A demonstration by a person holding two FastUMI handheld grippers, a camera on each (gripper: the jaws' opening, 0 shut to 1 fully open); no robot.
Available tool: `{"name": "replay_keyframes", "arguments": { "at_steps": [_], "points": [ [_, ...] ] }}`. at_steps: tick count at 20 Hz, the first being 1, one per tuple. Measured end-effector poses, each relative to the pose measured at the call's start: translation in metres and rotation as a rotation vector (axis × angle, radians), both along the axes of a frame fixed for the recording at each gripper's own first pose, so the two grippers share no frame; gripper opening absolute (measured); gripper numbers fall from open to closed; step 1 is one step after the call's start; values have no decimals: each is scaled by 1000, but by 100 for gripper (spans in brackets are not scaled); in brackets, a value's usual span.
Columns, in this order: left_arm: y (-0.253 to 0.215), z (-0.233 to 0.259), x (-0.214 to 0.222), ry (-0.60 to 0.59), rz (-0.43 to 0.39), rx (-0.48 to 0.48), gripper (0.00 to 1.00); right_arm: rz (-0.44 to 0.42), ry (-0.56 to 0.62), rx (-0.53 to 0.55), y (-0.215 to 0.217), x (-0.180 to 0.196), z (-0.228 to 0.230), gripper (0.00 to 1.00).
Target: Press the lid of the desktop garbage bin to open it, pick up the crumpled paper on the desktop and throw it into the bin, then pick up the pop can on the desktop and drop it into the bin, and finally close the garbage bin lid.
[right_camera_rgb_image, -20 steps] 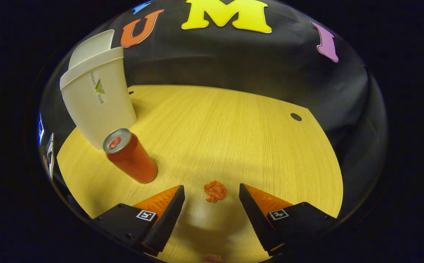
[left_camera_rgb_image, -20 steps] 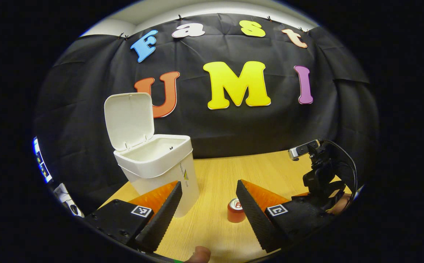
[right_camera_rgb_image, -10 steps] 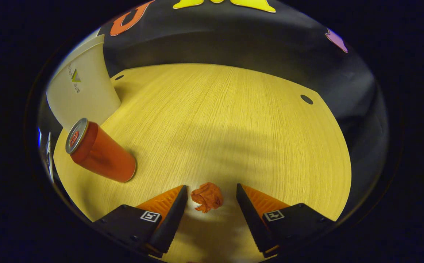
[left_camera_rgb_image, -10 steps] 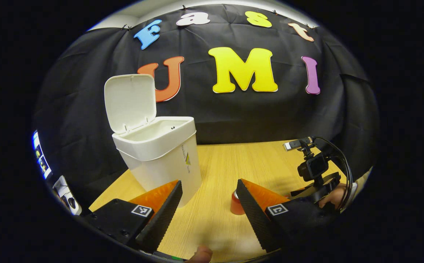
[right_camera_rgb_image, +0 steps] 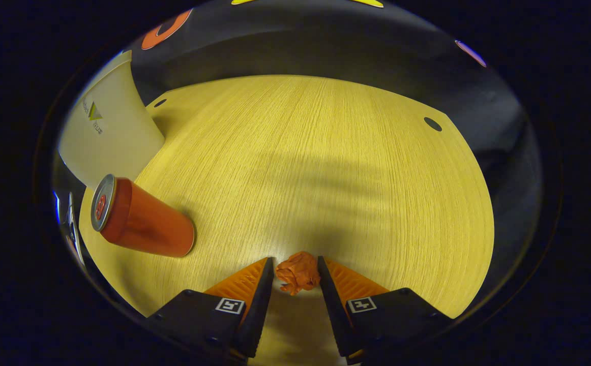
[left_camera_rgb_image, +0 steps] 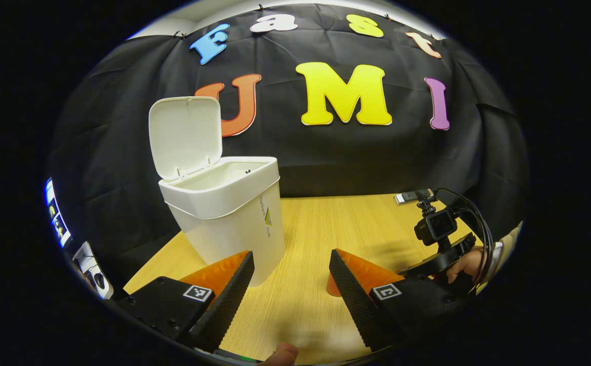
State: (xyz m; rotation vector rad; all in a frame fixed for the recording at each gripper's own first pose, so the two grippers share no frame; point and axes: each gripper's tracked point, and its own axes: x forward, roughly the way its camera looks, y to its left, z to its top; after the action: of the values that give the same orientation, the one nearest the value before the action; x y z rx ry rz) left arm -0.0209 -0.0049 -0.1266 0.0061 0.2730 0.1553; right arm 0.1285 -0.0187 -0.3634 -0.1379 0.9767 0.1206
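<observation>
Bin: the white plastic garbage bin [left_camera_rgb_image: 227, 218] stands on the pale wooden table [left_camera_rgb_image: 321, 229]. In the right gripper view its side [right_camera_rgb_image: 107, 137] is at the far left of the table.
Lid: the flat white lid [left_camera_rgb_image: 185, 136] is up, tipped back from the bin's open top.
Paper: the small crumpled ball of orange paper [right_camera_rgb_image: 298, 272] lies on the table, right between the two fingers of the right gripper.
Can: the orange metal pop can with a silver top [right_camera_rgb_image: 140, 218] stands on the table near the bin, well apart from the paper. In the left gripper view a bit of it [left_camera_rgb_image: 332, 285] peeks out behind one finger.
Right gripper: the right gripper [right_camera_rgb_image: 295, 277] is pulled in close on the paper ball. Both fingers look like they touch it, so it is grasping the paper. In the left gripper view it [left_camera_rgb_image: 440, 239] is at the right, low over the table, with a hand [left_camera_rgb_image: 466, 262] holding it.
Left gripper: the left gripper [left_camera_rgb_image: 290, 264] hangs over the table with its fingers spread wide and nothing between them. The bin is just past its left finger.
</observation>
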Motion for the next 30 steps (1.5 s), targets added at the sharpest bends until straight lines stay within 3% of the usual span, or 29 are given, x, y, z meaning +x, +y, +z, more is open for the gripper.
{"name": "replay_keyframes", "arguments": {
  "at_steps": [3, 5, 12, 13, 16, 19, 25, 30],
  "points": [
    [6, 4, -1, -8, 0, 14, 98, -14, 8, 6, 1, -2, 9, 54],
    [12, 5, -4, -9, 5, 20, 98, -50, 20, 14, 4, -8, 2, 31],
    [29, 6, -15, -11, 11, 25, 98, -89, -5, 67, 1, -18, 11, 33],
    [32, 7, -17, -16, 13, 17, 98, -103, -1, 80, 1, -21, 13, 17],
    [41, 10, -16, -32, 13, 1, 98, -127, -37, 72, -4, -20, 29, 17],
    [50, 12, -14, -55, -3, 2, 98, -129, -133, 81, -2, -18, 88, 17],
    [64, 9, -15, -81, -57, -13, 98, -89, -351, 182, 48, 10, 228, 16],
    [79, 6, -19, -100, -108, -21, 98, 49, -552, 167, 129, 35, 326, 16]
  ]
}}
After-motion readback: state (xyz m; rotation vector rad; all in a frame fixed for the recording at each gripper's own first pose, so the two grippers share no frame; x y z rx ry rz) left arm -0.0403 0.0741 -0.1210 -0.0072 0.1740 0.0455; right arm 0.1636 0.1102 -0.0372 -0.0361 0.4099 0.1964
